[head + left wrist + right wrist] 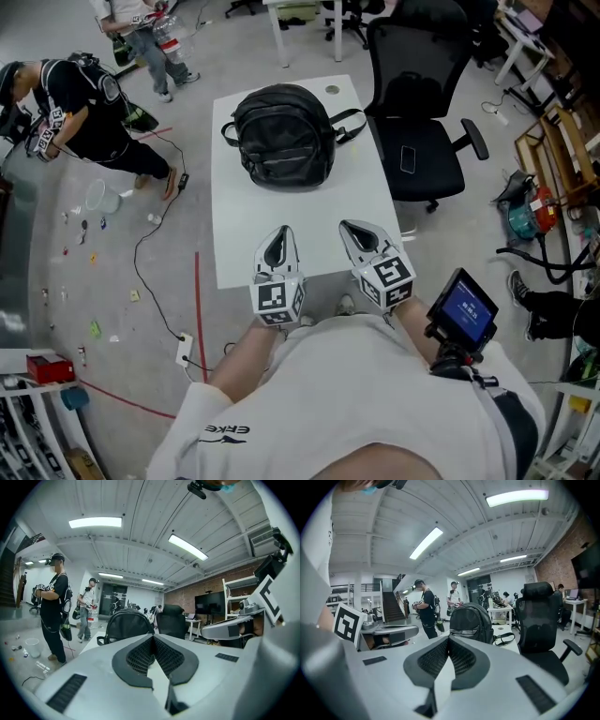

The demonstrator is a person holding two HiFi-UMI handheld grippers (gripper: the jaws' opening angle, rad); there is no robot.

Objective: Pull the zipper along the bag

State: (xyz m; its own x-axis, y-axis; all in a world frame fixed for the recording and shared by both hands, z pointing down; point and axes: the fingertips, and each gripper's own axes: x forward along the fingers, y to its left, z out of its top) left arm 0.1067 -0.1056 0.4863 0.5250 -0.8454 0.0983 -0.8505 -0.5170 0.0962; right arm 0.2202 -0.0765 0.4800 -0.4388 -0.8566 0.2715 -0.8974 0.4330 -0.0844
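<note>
Two grippers, left gripper [280, 232] and right gripper [349, 228], held over near edge of white table [305, 208] — jaws of each pressed together, nothing between. Black backpack [284, 134] at table's far end, well apart. White shirt [309, 394] — print reads "ERKE".

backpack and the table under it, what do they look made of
The backpack looks like black synthetic fabric, possibly nylon or a coated weave: soft folds with a faint sheen on the creases. The table has a smooth, flat white top with an even matte look, probably laminate or painted board. The pictures cannot settle which.
</note>
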